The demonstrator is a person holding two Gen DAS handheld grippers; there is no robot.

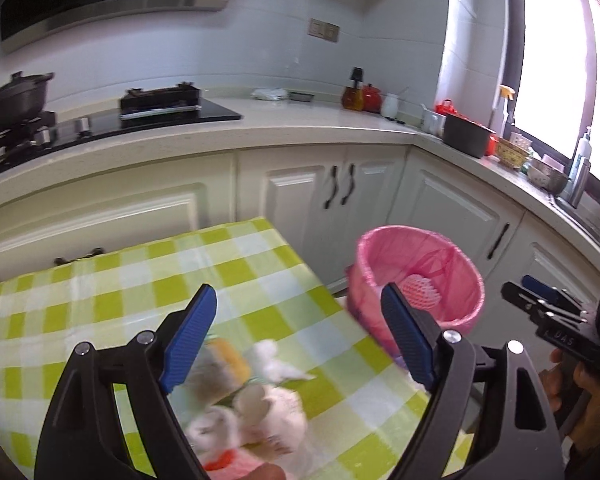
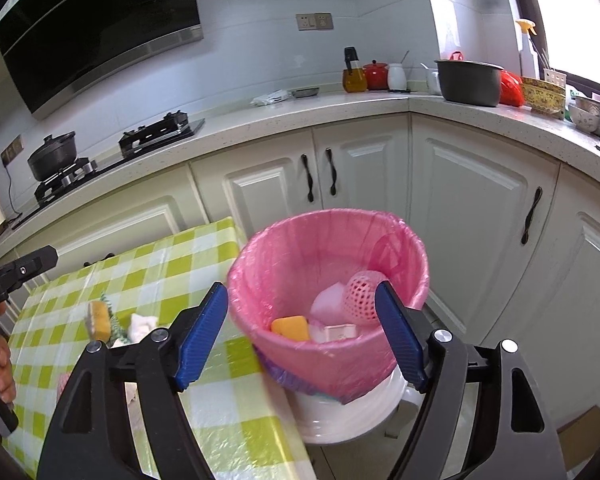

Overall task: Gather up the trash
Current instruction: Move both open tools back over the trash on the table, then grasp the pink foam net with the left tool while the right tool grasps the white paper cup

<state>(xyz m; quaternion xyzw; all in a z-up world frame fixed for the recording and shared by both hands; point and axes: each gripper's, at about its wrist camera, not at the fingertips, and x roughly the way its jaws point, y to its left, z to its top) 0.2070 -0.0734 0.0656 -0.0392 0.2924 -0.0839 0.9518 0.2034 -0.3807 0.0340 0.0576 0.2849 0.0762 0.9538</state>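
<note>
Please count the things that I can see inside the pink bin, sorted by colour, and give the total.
From the right wrist view, inside the bin:
Orange: 1, a sponge
Pink: 2, a net and a pale lump
White: 1, a small box
Total: 4 visible; more may lie hidden underneath.

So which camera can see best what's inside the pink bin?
The right wrist view. It looks down into the pink bin, showing an orange sponge and pink foam net. The left wrist view shows the bin farther off, partly behind a gripper finger, with only the net visible.
</note>
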